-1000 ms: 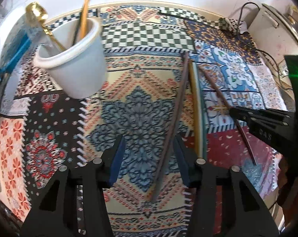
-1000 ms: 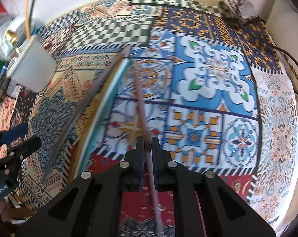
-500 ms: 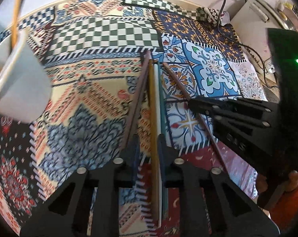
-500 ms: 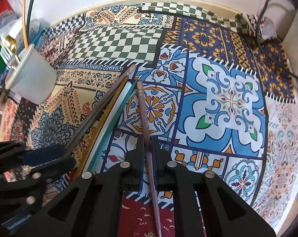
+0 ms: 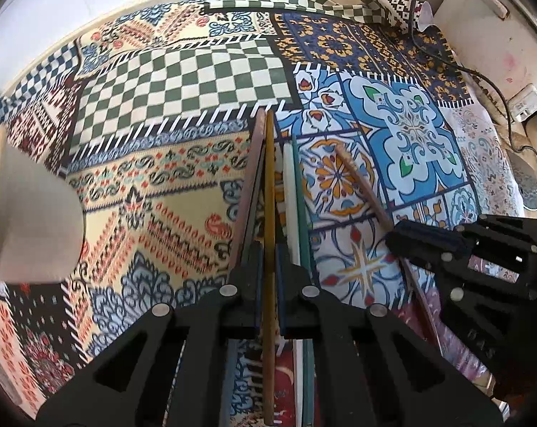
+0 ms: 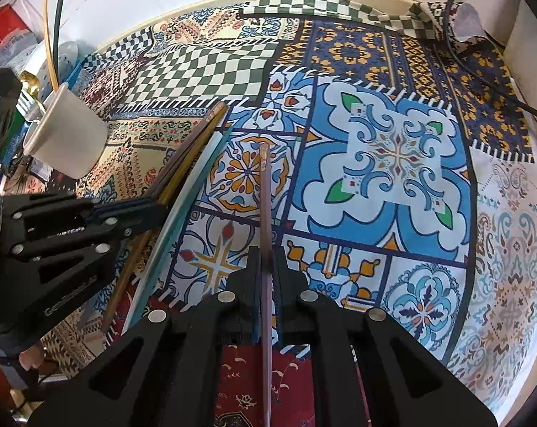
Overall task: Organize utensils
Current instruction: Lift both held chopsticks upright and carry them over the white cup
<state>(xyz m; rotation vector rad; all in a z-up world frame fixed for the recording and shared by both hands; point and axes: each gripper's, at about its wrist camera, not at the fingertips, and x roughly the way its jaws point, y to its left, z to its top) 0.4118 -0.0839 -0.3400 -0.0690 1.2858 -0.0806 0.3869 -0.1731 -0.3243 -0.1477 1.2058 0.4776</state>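
Observation:
My left gripper (image 5: 268, 249) is shut on a yellow-brown chopstick (image 5: 269, 185) that runs forward between its fingers. A dark brown chopstick (image 5: 247, 185) lies just to its left, and white and teal chopsticks (image 5: 293, 192) lie to its right on the patterned cloth. My right gripper (image 6: 265, 252) is shut on a reddish-brown chopstick (image 6: 264, 192), which also shows in the left wrist view (image 5: 361, 185). A white cup (image 6: 67, 138) holding several utensils stands at the left; it also shows in the left wrist view (image 5: 26, 220).
A patchwork tablecloth (image 6: 393, 149) covers the table. A white appliance (image 5: 499, 25) with black cables (image 5: 482, 74) stands at the far right. Clutter and a red packet (image 6: 5, 32) sit behind the cup at the far left.
My left gripper moved right from beside the cup, closed on the yellow-brown chopstick. My right gripper kept its hold on the reddish-brown chopstick and shifted slightly.

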